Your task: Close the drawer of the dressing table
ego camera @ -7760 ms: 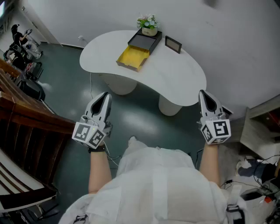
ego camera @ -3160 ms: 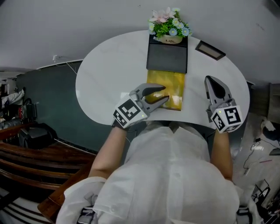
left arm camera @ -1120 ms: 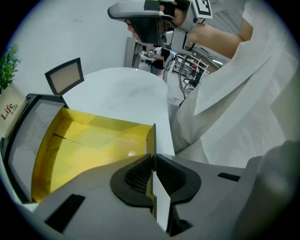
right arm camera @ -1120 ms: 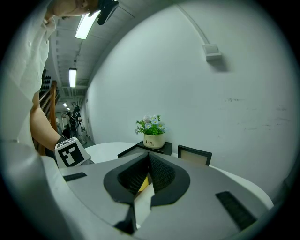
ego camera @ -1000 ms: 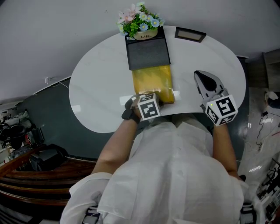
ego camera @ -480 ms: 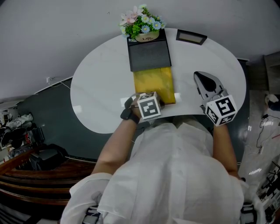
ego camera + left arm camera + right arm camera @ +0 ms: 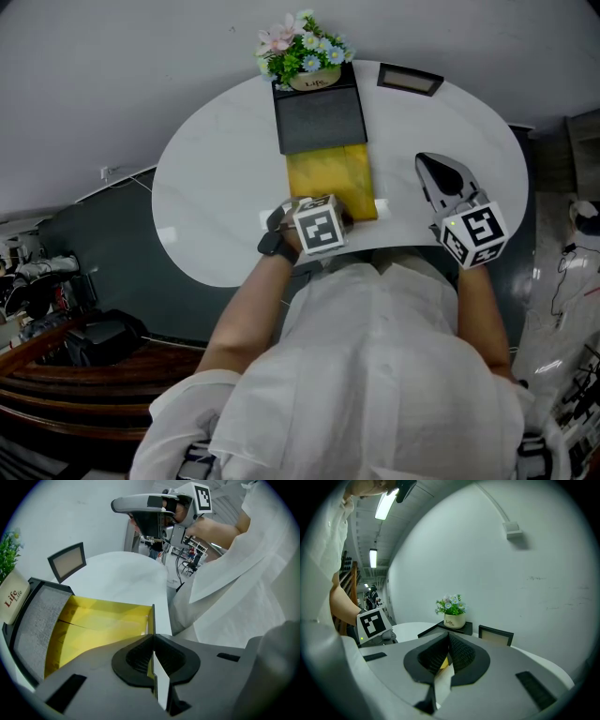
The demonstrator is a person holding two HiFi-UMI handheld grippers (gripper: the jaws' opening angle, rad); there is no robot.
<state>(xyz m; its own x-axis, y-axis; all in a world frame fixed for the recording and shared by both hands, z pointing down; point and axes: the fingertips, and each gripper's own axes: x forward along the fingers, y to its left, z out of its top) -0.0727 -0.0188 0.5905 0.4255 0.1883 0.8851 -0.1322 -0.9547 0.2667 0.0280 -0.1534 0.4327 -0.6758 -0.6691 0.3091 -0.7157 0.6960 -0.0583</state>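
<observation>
A black box (image 7: 317, 117) stands on the white table (image 7: 216, 187) with its yellow drawer (image 7: 328, 178) pulled out toward me. My left gripper (image 7: 325, 214) points steeply down at the drawer's near end. In the left gripper view the drawer (image 7: 103, 620) lies open ahead, and the left gripper (image 7: 153, 637) is shut on its thin front wall. My right gripper (image 7: 439, 167) hovers over the table to the right of the drawer, apart from it. Seen in its own view, the right gripper (image 7: 448, 641) is shut with nothing between the pads.
A flower pot (image 7: 305, 56) sits on the back of the black box. A small picture frame (image 7: 411, 80) stands at the table's back right. The wall runs right behind the table. My body is against the table's front edge.
Three seconds ago the left gripper lay open over the drawer; it has since come to the front wall and shut on it. Over the last second nothing has visibly moved. The right gripper has kept still.
</observation>
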